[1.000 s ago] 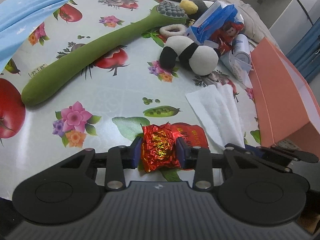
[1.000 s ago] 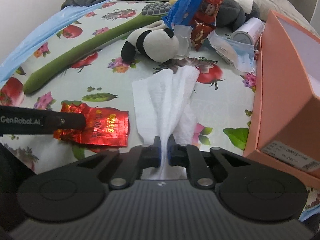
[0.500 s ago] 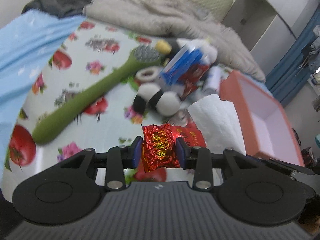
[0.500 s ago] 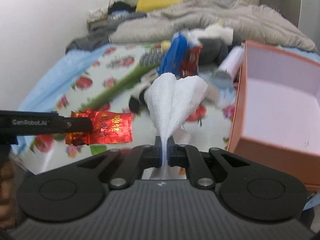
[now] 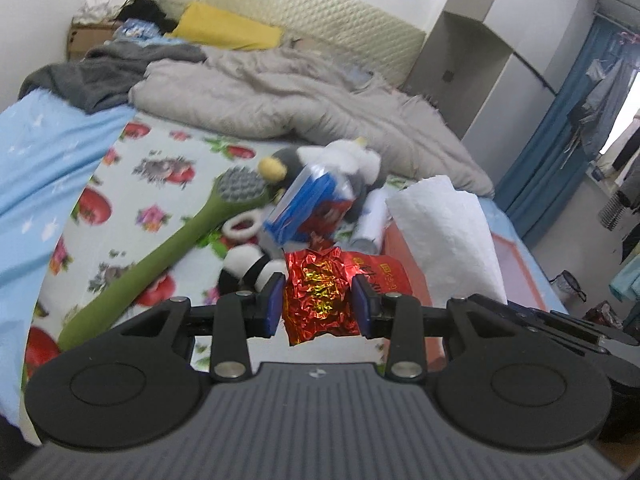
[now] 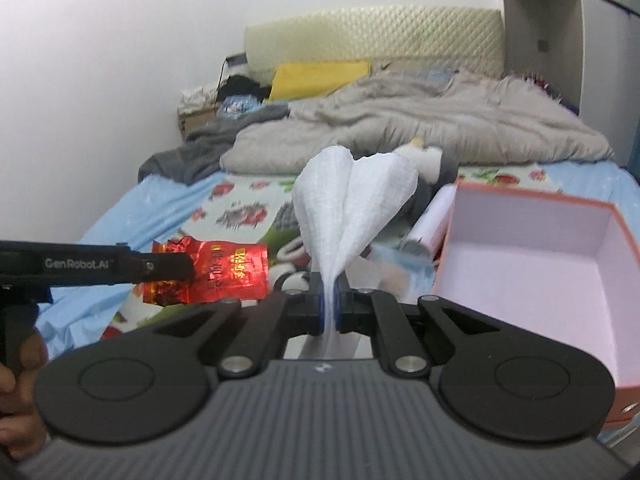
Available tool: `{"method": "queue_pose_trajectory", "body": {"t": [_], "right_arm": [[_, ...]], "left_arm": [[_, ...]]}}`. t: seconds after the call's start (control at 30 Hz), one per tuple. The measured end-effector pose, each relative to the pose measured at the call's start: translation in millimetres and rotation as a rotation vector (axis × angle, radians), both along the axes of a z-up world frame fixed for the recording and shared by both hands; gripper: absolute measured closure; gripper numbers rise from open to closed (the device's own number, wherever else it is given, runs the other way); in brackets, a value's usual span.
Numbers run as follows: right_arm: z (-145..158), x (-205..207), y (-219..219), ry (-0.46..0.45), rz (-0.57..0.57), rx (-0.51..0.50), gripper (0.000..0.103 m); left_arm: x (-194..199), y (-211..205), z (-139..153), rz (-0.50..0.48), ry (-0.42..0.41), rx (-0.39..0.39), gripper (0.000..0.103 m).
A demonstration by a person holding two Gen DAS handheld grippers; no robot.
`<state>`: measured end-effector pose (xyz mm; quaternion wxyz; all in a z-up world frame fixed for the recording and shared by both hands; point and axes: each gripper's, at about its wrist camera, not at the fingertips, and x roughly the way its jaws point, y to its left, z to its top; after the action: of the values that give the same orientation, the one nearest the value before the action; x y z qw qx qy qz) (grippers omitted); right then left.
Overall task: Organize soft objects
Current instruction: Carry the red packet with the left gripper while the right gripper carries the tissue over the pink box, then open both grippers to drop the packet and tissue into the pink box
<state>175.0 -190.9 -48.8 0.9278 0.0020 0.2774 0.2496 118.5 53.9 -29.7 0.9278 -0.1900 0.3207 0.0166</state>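
Note:
My left gripper (image 5: 318, 300) is shut on a crinkled red foil packet (image 5: 320, 300), held in the air above the flowered cloth. In the right wrist view the same red foil packet (image 6: 224, 272) hangs at the left from the left gripper's finger (image 6: 168, 266). A white paper towel (image 6: 352, 208) fans upward out of my right gripper (image 6: 329, 304), which is shut on its lower end. That white paper towel (image 5: 444, 236) also shows at the right of the left wrist view. An open orange box (image 6: 532, 256) with a pale inside sits just right of the right gripper.
On the flowered cloth (image 5: 132, 184) lie a long green brush (image 5: 160, 260), a panda plush (image 5: 248, 268), a blue and red bag (image 5: 316, 204), a penguin plush (image 5: 340, 160) and a white tube (image 5: 372, 228). A grey quilt (image 5: 304, 100) is heaped behind them.
Both grippers have risen well above the bed with their loads, and the views have tilted up to show the wall. The towel has left the cloth.

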Motion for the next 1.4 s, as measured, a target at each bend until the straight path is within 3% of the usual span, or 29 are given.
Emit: {"method": "queue_pose_trajectory", "body": {"t": [0.3, 0.63, 0.9, 1.17, 1.4], "right_arm": [[26, 8, -39, -0.094, -0.09, 0.007, 0.095], [7, 29, -86, -0.064, -0.211, 0.017, 0.095], [-19, 61, -124, 0.009, -0.307, 0.009, 0.095], [-50, 94, -156, 0.089, -0.36, 0.019, 0.094], [-85, 123, -168, 0.184, -0.362, -0.028, 0.094]], "left_arm": [[24, -38, 31, -0.075, -0.061, 0.012, 0.062], [78, -91, 29, -0.206, -0.052, 0.021, 0.062], [138, -141, 3, -0.304, 0.034, 0.044, 0.062], [200, -187, -23, -0.383, 0.131, 0.104, 0.062], [241, -215, -58, -0.432, 0.254, 0.107, 0.061]]}}
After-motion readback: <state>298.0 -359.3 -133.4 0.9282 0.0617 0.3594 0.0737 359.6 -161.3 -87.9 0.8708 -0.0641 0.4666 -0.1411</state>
